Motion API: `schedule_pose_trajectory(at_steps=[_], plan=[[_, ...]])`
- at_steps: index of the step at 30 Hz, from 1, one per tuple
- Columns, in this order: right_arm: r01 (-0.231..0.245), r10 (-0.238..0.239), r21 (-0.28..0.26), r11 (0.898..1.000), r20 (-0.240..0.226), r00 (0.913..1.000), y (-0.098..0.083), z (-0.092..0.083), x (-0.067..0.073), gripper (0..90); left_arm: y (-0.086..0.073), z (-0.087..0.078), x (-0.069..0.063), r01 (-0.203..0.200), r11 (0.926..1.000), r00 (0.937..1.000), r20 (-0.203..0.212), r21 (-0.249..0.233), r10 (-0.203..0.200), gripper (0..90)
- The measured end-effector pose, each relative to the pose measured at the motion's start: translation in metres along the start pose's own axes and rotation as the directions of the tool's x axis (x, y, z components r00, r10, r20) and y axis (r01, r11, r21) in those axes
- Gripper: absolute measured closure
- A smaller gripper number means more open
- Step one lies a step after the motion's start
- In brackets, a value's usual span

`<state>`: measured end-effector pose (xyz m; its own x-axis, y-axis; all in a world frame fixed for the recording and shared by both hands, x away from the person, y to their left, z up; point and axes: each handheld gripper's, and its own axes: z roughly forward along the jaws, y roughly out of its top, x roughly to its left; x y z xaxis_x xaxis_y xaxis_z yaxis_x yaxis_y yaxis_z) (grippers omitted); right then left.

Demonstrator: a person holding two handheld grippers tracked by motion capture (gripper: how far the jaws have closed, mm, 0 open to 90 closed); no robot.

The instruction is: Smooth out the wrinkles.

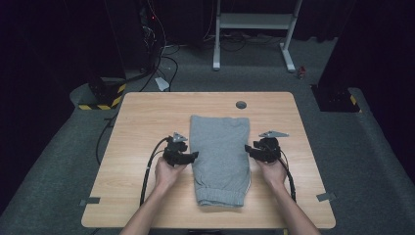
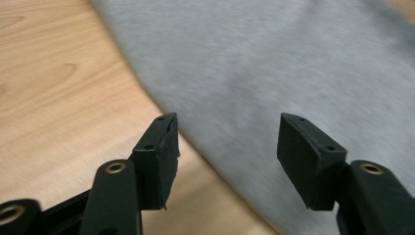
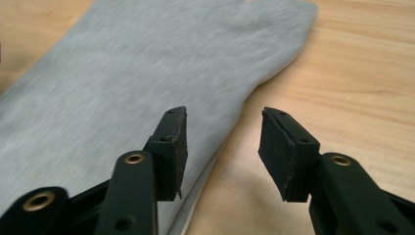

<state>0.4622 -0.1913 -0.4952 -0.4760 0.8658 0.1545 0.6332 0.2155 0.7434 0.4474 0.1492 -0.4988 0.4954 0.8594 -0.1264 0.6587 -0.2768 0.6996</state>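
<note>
A folded grey garment lies lengthwise on the middle of the wooden table, its ribbed waistband toward the near edge. My left gripper sits at the garment's left edge, jaws open, nothing between them; in the left gripper view its gripper hovers over the grey cloth edge. My right gripper is at the garment's right edge, open and holding nothing. In the right gripper view its gripper straddles the cloth border, with bare wood on the right.
A small dark round grommet is set in the table near its far edge. Beyond the table stand a white metal frame and black stands with yellow-black striped bases. Cables run on the grey floor at the left.
</note>
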Motion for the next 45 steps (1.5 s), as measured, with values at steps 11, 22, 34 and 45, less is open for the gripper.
schedule_pose_trajectory(at_steps=[11,22,34,45], plan=[[-0.077,0.074,0.049,0.996,0.072,0.9947,0.022,0.027,-0.009,52.0,0.028,0.032,0.019,0.072,0.9969,0.9961,-0.053,0.031,-0.070,33.5],[-0.085,0.074,0.098,0.992,0.112,0.9910,0.041,0.059,-0.002,46.5,0.044,0.055,0.022,0.088,0.9936,0.9917,-0.100,0.070,-0.081,31.2],[0.021,-0.043,0.157,0.987,0.140,0.9891,0.046,0.077,0.008,53.9,0.048,0.063,0.012,0.009,0.9964,0.9901,-0.140,0.085,0.003,35.9],[0.076,-0.089,0.164,0.984,0.072,0.9934,0.047,0.077,0.007,75.6,0.051,0.062,0.014,-0.005,0.9967,0.9934,-0.114,0.081,0.015,58.5]])
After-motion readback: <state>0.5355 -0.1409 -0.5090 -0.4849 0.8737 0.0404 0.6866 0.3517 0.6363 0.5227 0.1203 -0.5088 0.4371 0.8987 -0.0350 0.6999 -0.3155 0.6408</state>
